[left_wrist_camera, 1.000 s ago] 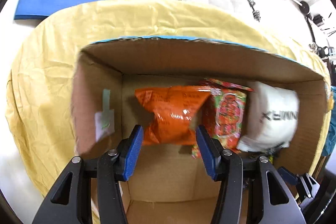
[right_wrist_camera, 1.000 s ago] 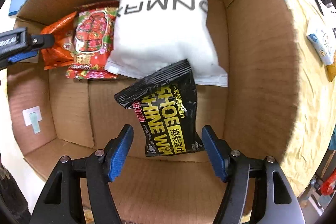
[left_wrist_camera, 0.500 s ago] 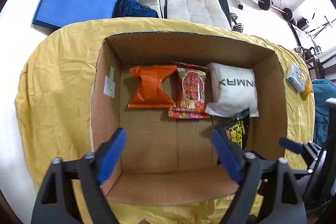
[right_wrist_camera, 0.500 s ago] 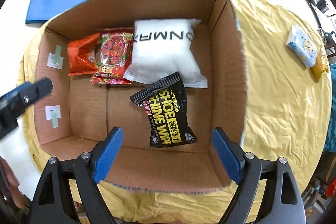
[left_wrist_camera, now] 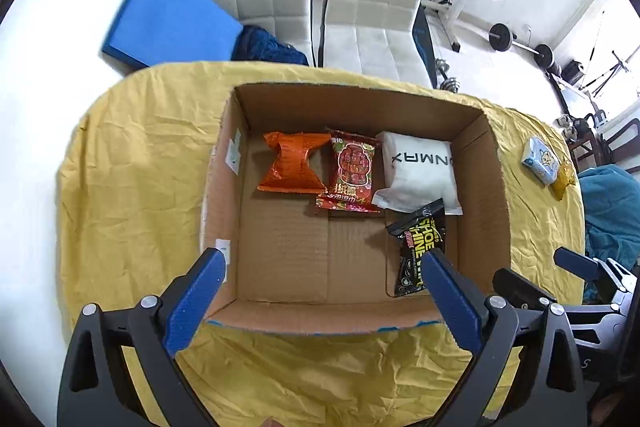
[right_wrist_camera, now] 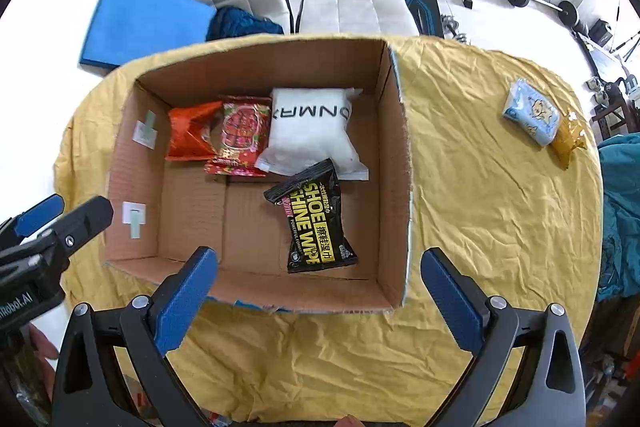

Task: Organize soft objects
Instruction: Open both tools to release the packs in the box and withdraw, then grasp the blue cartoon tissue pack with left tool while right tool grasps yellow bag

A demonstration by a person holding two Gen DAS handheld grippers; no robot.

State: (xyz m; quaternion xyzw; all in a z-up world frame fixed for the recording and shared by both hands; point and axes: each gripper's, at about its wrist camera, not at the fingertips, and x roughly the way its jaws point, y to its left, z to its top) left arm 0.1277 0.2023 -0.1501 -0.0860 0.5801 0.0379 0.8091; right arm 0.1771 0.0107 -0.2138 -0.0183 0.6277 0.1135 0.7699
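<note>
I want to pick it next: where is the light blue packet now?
In the right wrist view, the light blue packet lies on the yellow cloth, right of the cardboard box, touching a small yellow packet.

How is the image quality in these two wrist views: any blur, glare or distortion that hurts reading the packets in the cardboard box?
Left wrist view: sharp at centre, strong fisheye bending of the brown cardboard box rim; the shiny orange foil packet shows slight glare. Right wrist view: the black shoe-wipe packet has legible print; the light blue tissue pack is clear though warped; bright, even light and soft shadows.
</note>
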